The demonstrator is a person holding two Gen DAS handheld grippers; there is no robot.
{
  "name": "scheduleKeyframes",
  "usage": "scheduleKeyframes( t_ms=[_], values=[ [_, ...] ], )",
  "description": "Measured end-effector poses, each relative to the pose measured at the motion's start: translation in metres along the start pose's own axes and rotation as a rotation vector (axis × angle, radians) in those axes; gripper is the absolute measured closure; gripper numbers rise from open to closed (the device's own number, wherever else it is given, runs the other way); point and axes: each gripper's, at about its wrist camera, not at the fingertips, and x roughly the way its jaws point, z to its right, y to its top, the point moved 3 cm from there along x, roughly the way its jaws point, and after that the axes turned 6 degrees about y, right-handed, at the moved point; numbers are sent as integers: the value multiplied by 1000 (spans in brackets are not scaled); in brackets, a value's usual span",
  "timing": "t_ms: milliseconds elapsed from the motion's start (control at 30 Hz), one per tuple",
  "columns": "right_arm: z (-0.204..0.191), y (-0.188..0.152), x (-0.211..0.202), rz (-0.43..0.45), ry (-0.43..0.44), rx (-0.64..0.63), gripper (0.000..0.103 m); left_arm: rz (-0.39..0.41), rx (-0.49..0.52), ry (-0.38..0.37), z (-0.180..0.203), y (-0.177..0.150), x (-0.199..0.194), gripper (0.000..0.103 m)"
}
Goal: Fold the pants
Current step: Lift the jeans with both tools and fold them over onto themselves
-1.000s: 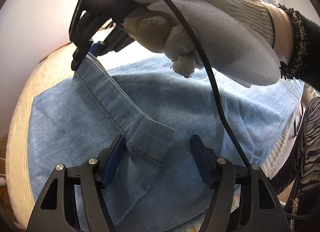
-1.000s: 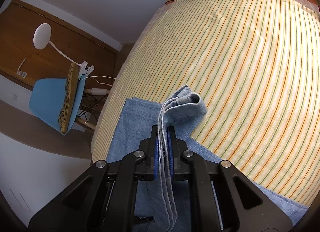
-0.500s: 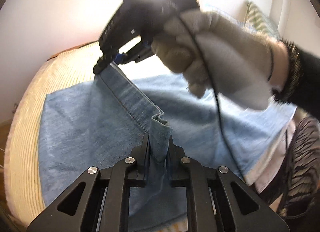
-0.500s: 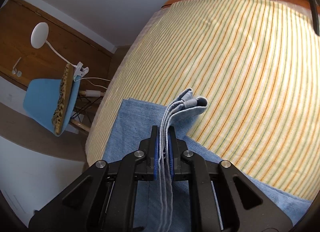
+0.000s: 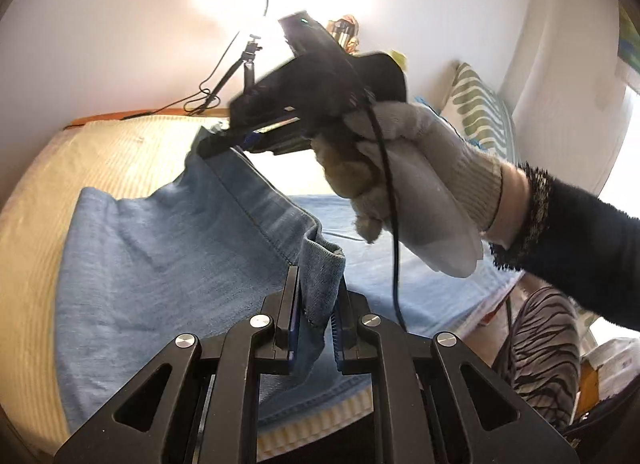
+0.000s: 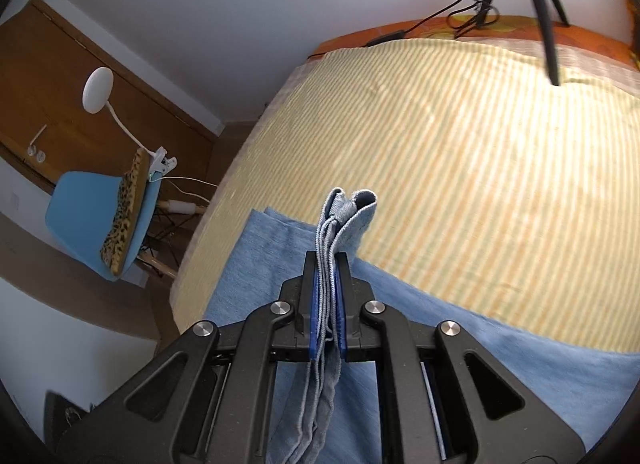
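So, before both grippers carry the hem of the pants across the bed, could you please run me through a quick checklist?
1. Left gripper shut on the pants: ok; it has just closed on the hem.
2. Right gripper shut on the hem's other corner: ok.
3. Hem lifted off the striped bed cover: ok.
4. Landing area ahead free: ok.
5. Black cable clear of the fabric: cannot tell.
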Motion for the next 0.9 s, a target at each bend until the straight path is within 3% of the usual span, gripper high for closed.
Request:
scheduleKeyframes(
  t_ms=[67,167,267,367,567,733,767,800,867,900],
  values=[
    [17,-5,-11,6,-11,73,88,12,-41,-12,-8,-1,-4,92],
    [41,-15,-29,36,-22,163,56,47,-132,-37,-32,6,-12,92],
    [54,-26,-41,37,19,225,54,75,-190,-56,-48,9,-19,92],
    [64,-37,-38,14,68,315,45,88,-189,-49,-53,13,-20,92],
    [63,-47,-7,-33,183,431,45,88,-131,-52,-25,11,-15,92],
    [61,-39,8,1,214,470,45,77,-91,-35,-19,7,-12,92],
    [56,-36,8,14,198,441,53,72,-92,-38,-19,5,-12,92],
    [51,-34,9,11,174,403,70,63,-89,-42,-18,3,-11,92],
    [38,-31,11,4,92,311,91,37,-69,-42,-11,-2,-4,92],
    [34,-30,11,8,65,280,93,22,-57,-42,-6,-5,-1,92]
  ],
)
